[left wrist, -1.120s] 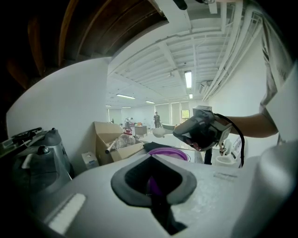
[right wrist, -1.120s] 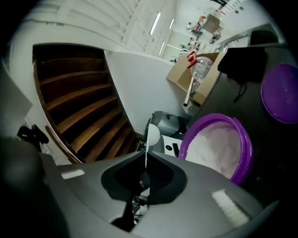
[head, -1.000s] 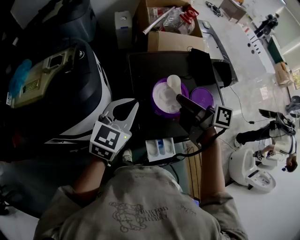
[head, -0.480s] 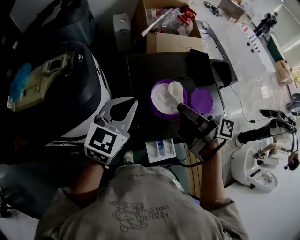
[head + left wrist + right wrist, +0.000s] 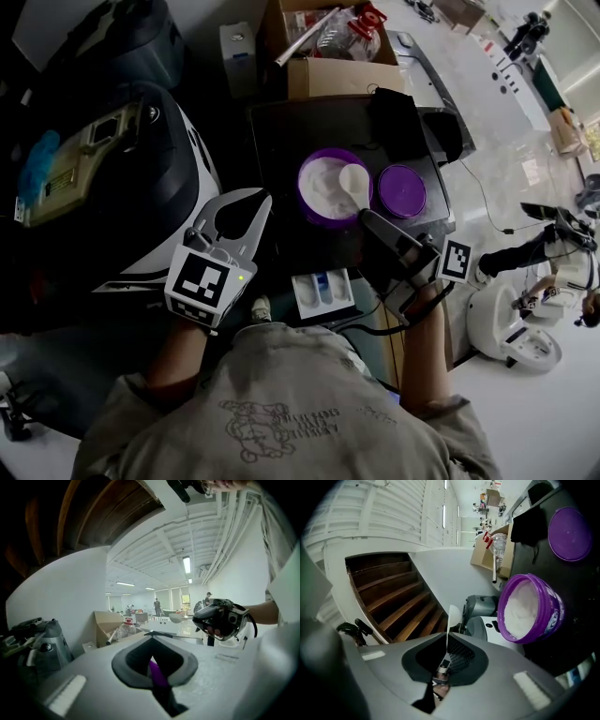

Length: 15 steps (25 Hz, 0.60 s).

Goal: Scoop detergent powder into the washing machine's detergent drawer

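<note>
Seen in the head view, the tub stands near the middle of the washing machine's top. The lid lies just beside it at 3 o'clock. A cloth sits on the same top at 1 o'clock from the tub. A cardboard box stands behind at 12 o'clock. The drawer juts out in front at 6 o'clock. A large appliance stands well apart at 9 o'clock. The spoon hangs over the tub's 3 o'clock side, its handle between the jaws of the right gripper, at 5 o'clock. The left gripper lies at 8 o'clock, left of the drawer.
</note>
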### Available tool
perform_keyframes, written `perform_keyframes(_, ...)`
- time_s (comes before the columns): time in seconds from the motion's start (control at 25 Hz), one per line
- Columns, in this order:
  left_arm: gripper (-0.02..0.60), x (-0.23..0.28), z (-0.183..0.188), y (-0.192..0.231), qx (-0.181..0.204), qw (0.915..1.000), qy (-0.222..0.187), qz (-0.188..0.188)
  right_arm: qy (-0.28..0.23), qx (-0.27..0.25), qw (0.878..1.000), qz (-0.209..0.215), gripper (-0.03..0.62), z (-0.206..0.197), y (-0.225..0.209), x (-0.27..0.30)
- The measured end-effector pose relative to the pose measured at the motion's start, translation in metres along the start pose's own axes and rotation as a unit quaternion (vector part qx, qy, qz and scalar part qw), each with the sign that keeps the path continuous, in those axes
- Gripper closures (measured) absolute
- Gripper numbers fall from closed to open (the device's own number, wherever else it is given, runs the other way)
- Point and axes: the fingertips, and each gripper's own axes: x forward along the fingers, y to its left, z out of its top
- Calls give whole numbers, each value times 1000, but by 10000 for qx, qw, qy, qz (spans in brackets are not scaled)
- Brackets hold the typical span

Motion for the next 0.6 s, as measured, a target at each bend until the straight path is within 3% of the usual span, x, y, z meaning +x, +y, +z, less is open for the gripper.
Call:
perform_keyframes(0.24,581,2,-12,-16,-57,9998,100,-190,222,-250,9991,-272,560,-24,-10,-12)
perform_keyframes(0.6,581,4,-45,-39,-84,9979,444,-462,403,-120,9973,-604,559,-63,-35,-39)
